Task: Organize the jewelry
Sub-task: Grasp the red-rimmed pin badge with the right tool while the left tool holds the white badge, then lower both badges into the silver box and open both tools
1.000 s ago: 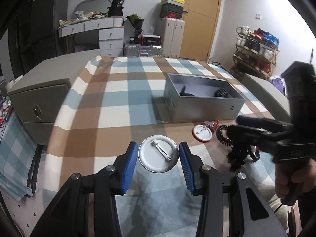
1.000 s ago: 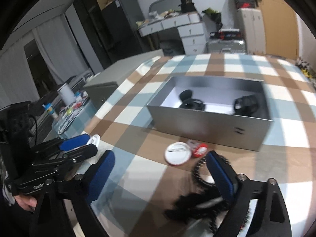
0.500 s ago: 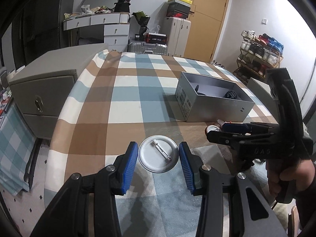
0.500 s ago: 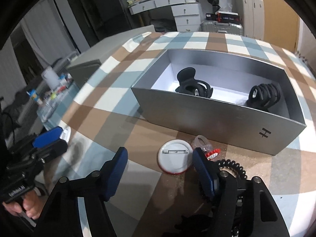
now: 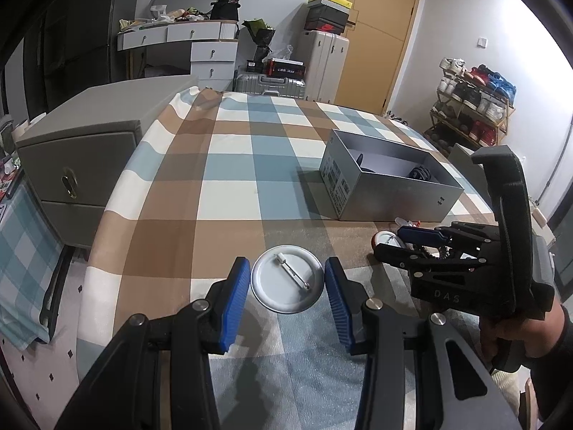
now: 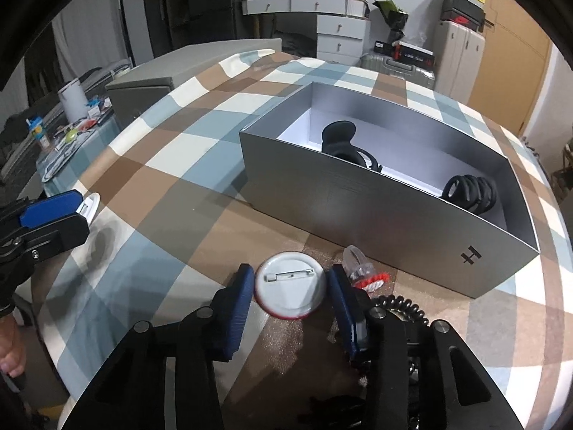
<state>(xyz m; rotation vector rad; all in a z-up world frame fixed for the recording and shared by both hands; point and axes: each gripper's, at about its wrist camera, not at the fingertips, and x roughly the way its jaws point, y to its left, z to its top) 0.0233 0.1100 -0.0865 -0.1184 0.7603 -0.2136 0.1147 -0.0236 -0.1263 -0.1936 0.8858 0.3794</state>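
Left gripper [image 5: 287,286] pads touch a silver pin badge [image 5: 287,283]; right gripper [image 6: 290,286], jaws just closing, brackets a red-rimmed pin badge [image 6: 290,285] on the cloth: square pads on rim, then lift clear of the coil hair tie [image 6: 399,306] toward the grey box [image 6: 394,208].

Both wrist cameras look steeply down, close over the table's [image 5: 229,186] near edge, sharing the grey box [image 6: 358,208].
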